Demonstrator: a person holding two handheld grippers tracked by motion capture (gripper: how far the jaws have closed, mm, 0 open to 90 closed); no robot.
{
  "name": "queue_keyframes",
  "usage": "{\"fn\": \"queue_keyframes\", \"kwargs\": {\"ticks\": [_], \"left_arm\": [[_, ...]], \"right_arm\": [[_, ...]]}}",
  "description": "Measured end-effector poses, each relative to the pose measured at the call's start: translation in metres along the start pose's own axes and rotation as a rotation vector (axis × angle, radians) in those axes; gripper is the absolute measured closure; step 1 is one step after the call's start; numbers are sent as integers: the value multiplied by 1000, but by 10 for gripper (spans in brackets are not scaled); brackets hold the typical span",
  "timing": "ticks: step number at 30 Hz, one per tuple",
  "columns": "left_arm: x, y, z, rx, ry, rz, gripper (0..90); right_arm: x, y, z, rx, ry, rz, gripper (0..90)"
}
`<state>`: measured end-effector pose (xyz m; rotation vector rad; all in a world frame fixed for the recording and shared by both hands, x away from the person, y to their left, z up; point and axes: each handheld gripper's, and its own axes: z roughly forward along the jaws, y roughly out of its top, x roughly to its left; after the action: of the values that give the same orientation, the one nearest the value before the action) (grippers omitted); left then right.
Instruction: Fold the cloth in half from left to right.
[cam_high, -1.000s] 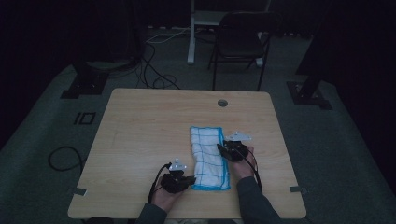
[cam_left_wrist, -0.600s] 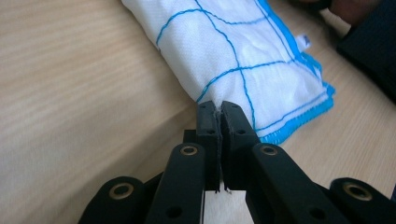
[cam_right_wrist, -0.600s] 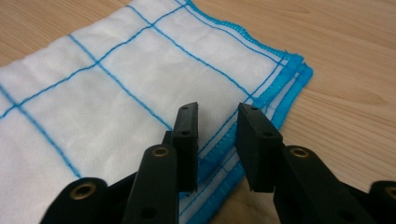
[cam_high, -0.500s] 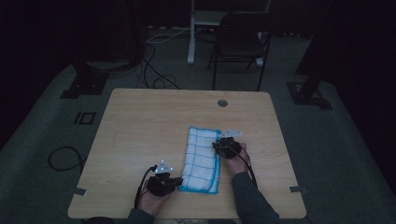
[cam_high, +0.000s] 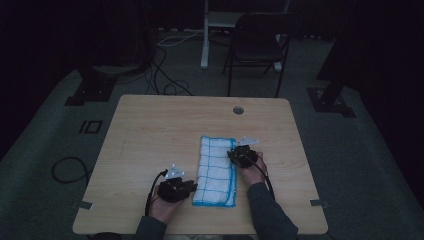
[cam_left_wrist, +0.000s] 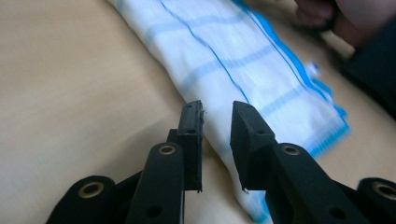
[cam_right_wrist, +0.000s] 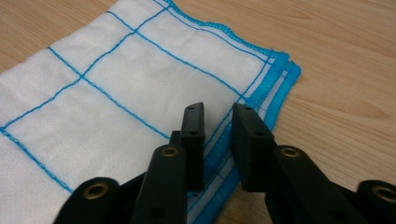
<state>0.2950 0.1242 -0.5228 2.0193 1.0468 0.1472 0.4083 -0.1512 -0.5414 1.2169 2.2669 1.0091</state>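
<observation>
The room is dim, with a dark folding chair (cam_high: 260, 45) at twelve o'clock beyond the pale wooden table (cam_high: 150, 130) I work at.

My right gripper (cam_right_wrist: 217, 116) has its jaws parted by a narrow gap and pinches nothing; they straddle the blue-stitched hem of the folded cloth (cam_right_wrist: 116, 98), with stacked layers showing at the corner toward two o'clock. My left gripper (cam_left_wrist: 217, 114) is likewise slightly spread and empty, hanging over the cloth's rounded folded edge, which runs away toward eleven o'clock.

From above, the cloth lies as a long white strip with blue grid lines, a little right of the table's middle, its length running from six to twelve. My left gripper sits at the strip's seven o'clock corner and my right at its three o'clock side.

The risk, as I judge it, lies in the layers. If the right jaws close on just the top hem, the fold would peel open. The left jaws might push the rounded fold sideways rather than catch it, bunching the strip and skewing its edges.
</observation>
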Motion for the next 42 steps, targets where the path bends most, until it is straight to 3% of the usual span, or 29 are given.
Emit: {"fn": "queue_keyframes", "kwargs": {"ticks": [8, 12, 20, 28, 42], "left_arm": [[19, 37, 23, -53, 40, 39, 693], [27, 52, 36, -54, 60, 53, 646], [48, 73, 60, -52, 77, 6, 594], [60, 82, 76, -51, 85, -10, 594], [71, 89, 95, -8, 104, -28, 592]], "right_arm": [[0, 1, 0, 4, 9, -7, 794], [-1, 1, 0, 3, 13, -3, 794], [-2, 1, 1, 3, 22, 2, 793], [-2, 1, 1, 2, 24, 5, 792], [-3, 0, 1, -2, 29, 10, 791]]}}
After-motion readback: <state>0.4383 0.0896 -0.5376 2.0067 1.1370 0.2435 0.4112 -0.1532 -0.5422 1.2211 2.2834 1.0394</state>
